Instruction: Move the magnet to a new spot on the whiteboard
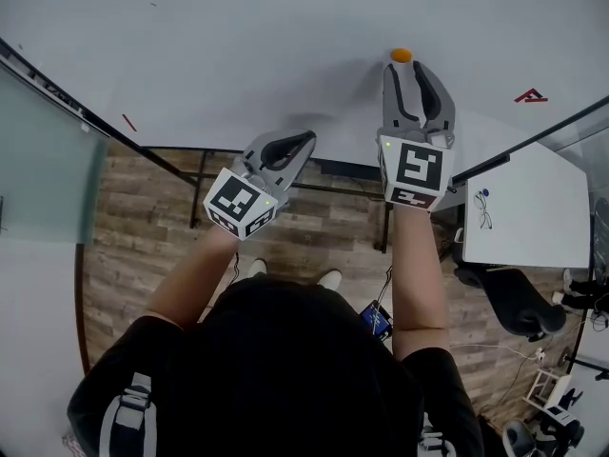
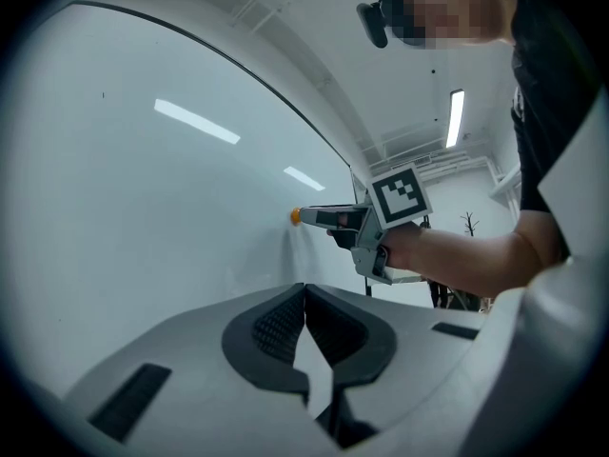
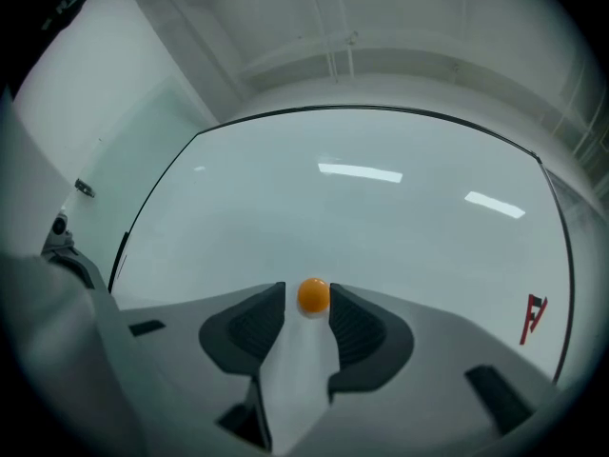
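Well below the white whiteboard's (image 3: pixel 381 217) top edge, my right hand-held gripper (image 3: pixel 306 298) stands open around the round orange magnet (image 3: pixel 313 295). I judge it released, so next I withdraw straight back.

The magnet (image 3: pixel 313 295) is a small, round, orange knob stuck to the whiteboard (image 3: pixel 381 217). It sits on a bare white stretch in the board's lower middle, as the right gripper view shows it. It lies between the tips of the right gripper (image 3: pixel 308 291), whose jaws stand apart around it. The whiteboard is wide, glossy and dark-edged, and it mirrors the ceiling lights.
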Tool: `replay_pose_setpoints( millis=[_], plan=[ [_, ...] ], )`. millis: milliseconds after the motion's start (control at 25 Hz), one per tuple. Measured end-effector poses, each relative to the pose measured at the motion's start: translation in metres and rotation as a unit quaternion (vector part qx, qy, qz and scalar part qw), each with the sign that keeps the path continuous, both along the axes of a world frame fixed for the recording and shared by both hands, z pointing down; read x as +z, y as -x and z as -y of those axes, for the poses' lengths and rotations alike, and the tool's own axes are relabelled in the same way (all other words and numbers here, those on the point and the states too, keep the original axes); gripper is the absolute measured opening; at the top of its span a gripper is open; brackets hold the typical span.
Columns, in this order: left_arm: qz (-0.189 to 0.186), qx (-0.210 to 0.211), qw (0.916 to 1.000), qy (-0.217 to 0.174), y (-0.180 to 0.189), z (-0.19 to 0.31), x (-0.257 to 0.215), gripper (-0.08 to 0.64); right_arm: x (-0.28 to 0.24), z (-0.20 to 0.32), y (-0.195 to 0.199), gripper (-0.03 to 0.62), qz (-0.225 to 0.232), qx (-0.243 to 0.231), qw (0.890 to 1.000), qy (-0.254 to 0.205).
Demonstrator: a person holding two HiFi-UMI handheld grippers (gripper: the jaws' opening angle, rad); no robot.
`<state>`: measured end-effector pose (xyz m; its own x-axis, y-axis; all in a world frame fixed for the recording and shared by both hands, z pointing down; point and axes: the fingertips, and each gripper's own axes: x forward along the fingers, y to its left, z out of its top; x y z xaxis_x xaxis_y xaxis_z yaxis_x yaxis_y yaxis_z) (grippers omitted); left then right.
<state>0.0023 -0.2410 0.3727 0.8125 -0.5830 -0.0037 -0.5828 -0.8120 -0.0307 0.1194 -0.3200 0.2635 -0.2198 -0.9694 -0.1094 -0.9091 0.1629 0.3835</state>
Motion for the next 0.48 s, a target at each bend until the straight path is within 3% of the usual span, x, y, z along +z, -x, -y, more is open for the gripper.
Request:
replay_pose_setpoints(
  millis=[480],
  plan=[
    [-0.001, 0.002, 1.0000, 0.001, 0.015, 0.004, 0.000, 0.005, 0.001, 0.018, 0.003, 0.158, -0.037, 0.049, 0.998, -0.001]
  ],
)
